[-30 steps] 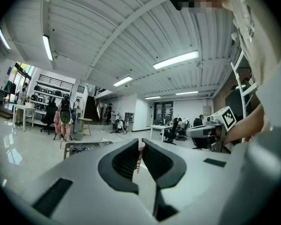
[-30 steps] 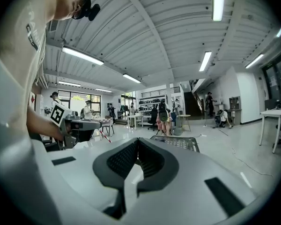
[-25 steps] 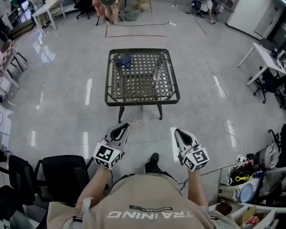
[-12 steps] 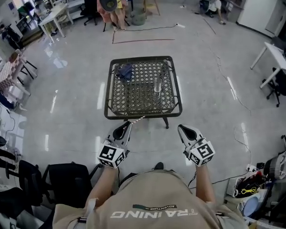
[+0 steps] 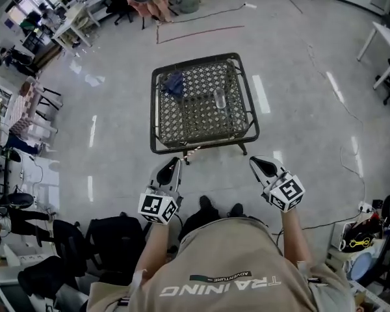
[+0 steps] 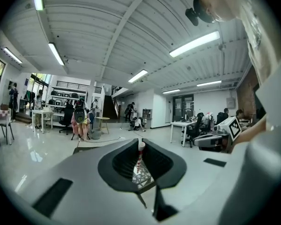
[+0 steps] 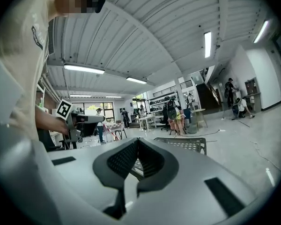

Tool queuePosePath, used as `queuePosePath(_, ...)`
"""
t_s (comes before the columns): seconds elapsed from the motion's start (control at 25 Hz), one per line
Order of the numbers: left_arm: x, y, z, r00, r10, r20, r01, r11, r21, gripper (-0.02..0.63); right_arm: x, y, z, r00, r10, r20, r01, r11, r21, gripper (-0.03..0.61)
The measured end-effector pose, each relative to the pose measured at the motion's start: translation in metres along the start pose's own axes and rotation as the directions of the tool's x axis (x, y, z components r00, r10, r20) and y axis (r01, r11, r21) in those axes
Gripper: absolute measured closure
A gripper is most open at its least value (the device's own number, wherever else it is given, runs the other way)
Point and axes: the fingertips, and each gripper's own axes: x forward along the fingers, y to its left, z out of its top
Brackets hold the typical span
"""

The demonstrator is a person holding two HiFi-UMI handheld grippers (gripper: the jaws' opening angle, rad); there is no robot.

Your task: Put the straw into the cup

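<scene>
The left tool point(image 5: 175, 162) pinches the straw point(image 6: 139, 157) near one end; it looks light and bendy. The right tool point(image 5: 254, 162) is closed, empty.

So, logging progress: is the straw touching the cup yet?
Apart. The head view shows the straw, pinched by the left gripper, at the near edge of the table, with the cup standing well further in on the mesh top.

You're in a large open-plan lab or office workspace, with a polished grey floor point(image 5: 299, 109), a white desk point(image 5: 71, 28) at 11 o'clock and another desk point(image 5: 385, 41) at 2 o'clock. A black office chair point(image 5: 110, 239) sits at your 8 o'clock. Overhead, strip lights point(image 6: 194, 43) run along a ribbed ceiling point(image 6: 107, 27).
</scene>
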Motion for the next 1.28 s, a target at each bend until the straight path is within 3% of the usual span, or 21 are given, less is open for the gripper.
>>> queuePosePath(0.32,0.031,0.008,0.001,0.999,-0.043,-0.022,0.043,0.999,0.002,0.577,0.02,-0.008,-0.005,1.0,0.013,-0.013,-0.012,0.999,0.032,0.56)
queuePosePath(0.6,0.086,0.031,0.001,0.995,-0.098,-0.018,0.097,0.995,-0.009,0.578,0.047,-0.035,0.009,0.999,0.001,-0.038,-0.001,1.0,-0.004,0.56)
queuePosePath(0.84,0.126,0.075,0.013,0.99,-0.142,-0.022,0.142,0.99,-0.008,0.577,0.095,-0.053,0.024,0.999,-0.021,-0.035,0.021,1.0,0.007,0.56)
queuePosePath(1.28,0.192,0.116,0.017,0.946,-0.322,-0.044,0.323,0.946,0.001,0.578,0.183,-0.079,0.056,0.996,-0.082,-0.039,0.08,0.995,-0.057,0.56)
